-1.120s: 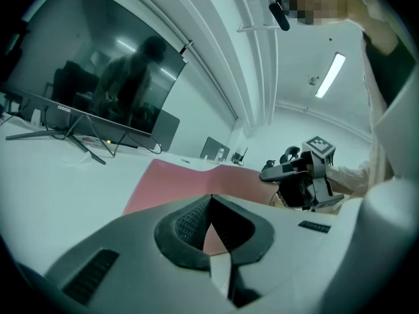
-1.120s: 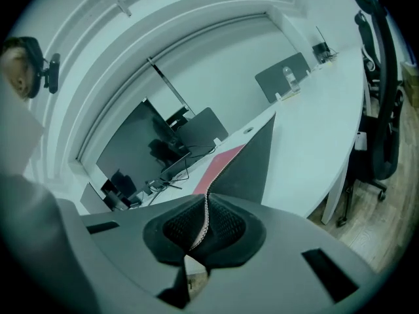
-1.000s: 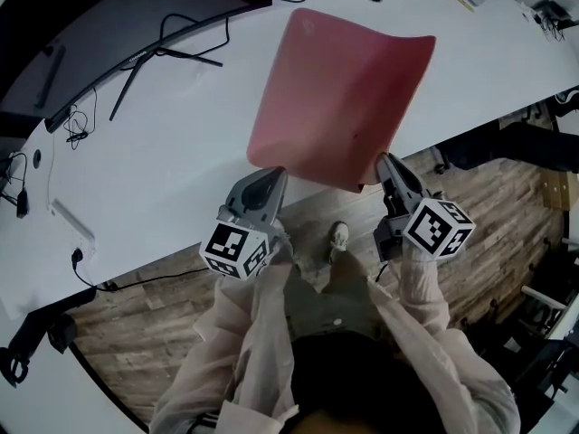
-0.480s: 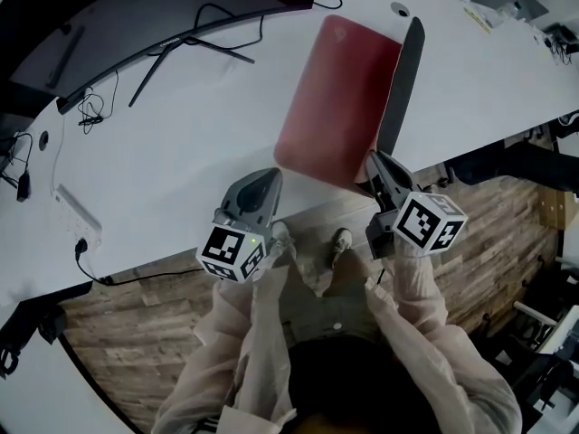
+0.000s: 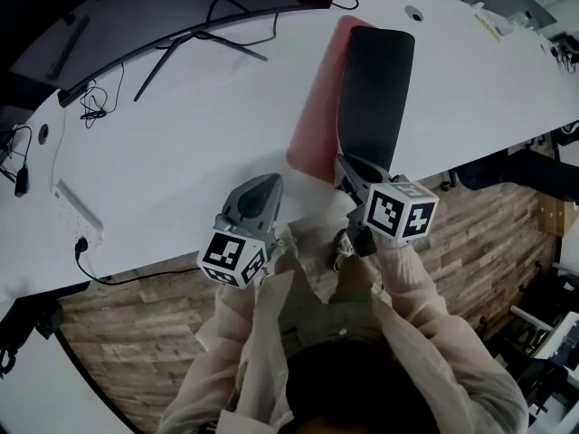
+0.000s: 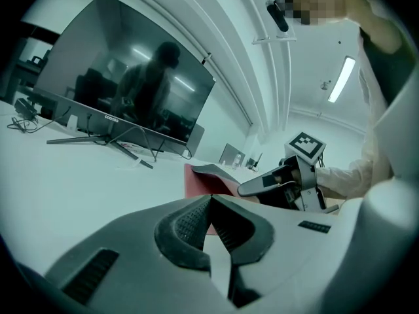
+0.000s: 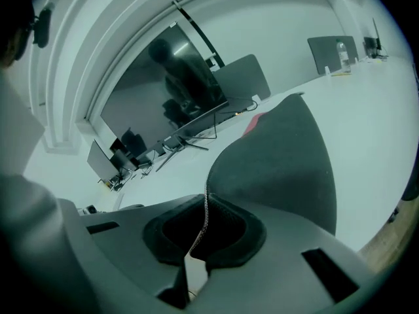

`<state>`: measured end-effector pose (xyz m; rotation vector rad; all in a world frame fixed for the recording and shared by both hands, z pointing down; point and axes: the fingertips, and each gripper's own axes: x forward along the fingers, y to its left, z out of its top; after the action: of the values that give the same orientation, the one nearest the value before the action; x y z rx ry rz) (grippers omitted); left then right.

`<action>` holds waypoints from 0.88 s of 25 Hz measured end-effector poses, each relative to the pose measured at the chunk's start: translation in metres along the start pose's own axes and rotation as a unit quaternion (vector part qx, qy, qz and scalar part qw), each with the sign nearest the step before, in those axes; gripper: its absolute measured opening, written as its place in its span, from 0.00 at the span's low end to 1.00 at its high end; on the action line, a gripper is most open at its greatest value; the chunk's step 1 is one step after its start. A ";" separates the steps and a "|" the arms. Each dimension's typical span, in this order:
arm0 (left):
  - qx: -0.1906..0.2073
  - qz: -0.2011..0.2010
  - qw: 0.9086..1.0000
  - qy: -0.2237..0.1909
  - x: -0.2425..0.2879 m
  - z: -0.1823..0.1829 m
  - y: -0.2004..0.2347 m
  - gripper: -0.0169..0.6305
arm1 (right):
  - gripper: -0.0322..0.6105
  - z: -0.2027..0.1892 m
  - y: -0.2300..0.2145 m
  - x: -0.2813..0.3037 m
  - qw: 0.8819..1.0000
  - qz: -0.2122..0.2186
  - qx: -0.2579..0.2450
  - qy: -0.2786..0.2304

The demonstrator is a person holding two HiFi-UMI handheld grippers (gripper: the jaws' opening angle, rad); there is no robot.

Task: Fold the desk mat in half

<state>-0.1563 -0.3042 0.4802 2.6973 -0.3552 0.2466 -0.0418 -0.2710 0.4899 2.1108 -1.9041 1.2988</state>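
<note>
Desk mat: it lies on the white table by the front edge. The right half is turned over the red half with its dark underside up, and a red strip shows at the left.
Right gripper: pressed together on the flap's thin near edge, pinching it.
Left gripper: pressed together on nothing, near the mat's near left corner but apart from it.
Risk, skew: we hold one point only, so the far end may land crooked and the edges miss.
Risk, slip: a sideways tug could pull the thin edge from the pads, and the flap would spring back.
Risk, drag: nothing pins the red half, so it may slide.
</note>
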 end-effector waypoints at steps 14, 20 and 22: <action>-0.017 0.029 0.999 -0.006 -0.025 -0.009 0.012 0.07 | 0.10 -0.040 0.035 0.037 0.996 0.035 -0.037 0.070; -0.016 0.029 0.999 -0.004 -0.029 -0.011 0.013 0.07 | 0.12 -0.058 0.032 0.048 0.995 0.034 -0.023 0.091; -0.015 0.029 0.999 -0.005 -0.029 -0.009 0.014 0.07 | 0.15 -0.061 0.032 0.051 0.995 0.036 -0.011 0.095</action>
<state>-0.1891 -0.3071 0.4872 2.6618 -0.4381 0.2427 -0.1067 -0.2892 0.5434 1.8493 -1.9211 1.4266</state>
